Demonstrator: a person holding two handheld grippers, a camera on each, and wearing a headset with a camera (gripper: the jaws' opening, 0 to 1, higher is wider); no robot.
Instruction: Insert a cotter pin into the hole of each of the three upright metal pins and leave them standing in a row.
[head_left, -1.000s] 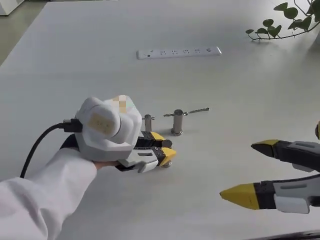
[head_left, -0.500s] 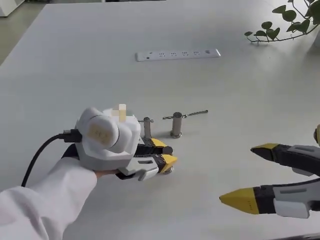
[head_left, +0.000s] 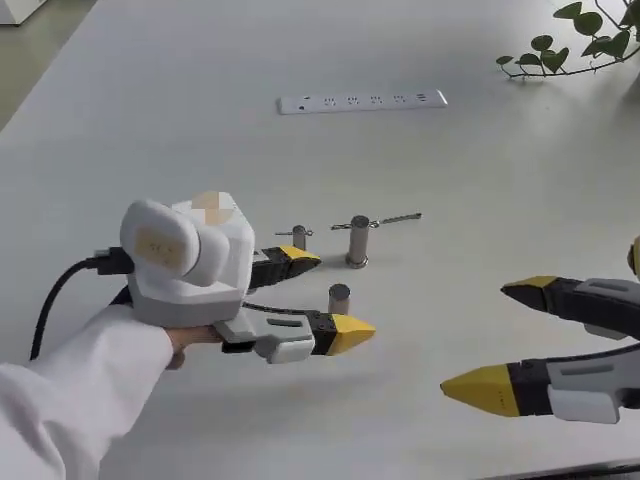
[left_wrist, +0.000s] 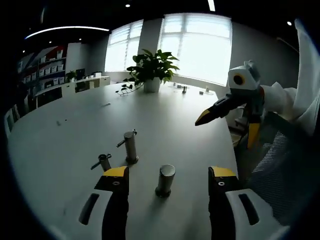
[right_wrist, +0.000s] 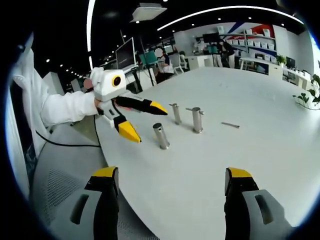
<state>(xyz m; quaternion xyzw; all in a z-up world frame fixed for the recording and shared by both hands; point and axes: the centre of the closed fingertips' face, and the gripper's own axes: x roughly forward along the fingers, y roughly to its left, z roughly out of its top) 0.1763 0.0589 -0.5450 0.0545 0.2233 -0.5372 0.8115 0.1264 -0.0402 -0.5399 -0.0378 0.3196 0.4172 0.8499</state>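
on the white table (head_left: 480, 180), three metal pins stand upright, close together. the small pin (head_left: 299, 238) and the taller pin (head_left: 358, 243) each have a cotter pin (head_left: 388, 219) through them, while the bare pin (head_left: 339, 298) has none. left gripper (head_left: 328, 294) is spread wide and holds nothing, with the bare pin just off its tips, untouched. right gripper (head_left: 490, 338) is open and empty, well apart.

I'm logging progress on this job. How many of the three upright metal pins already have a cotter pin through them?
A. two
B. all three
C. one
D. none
A: the taller pin carries a long cotter pin and the small pin a short cotter pin, while the near pin is bare.
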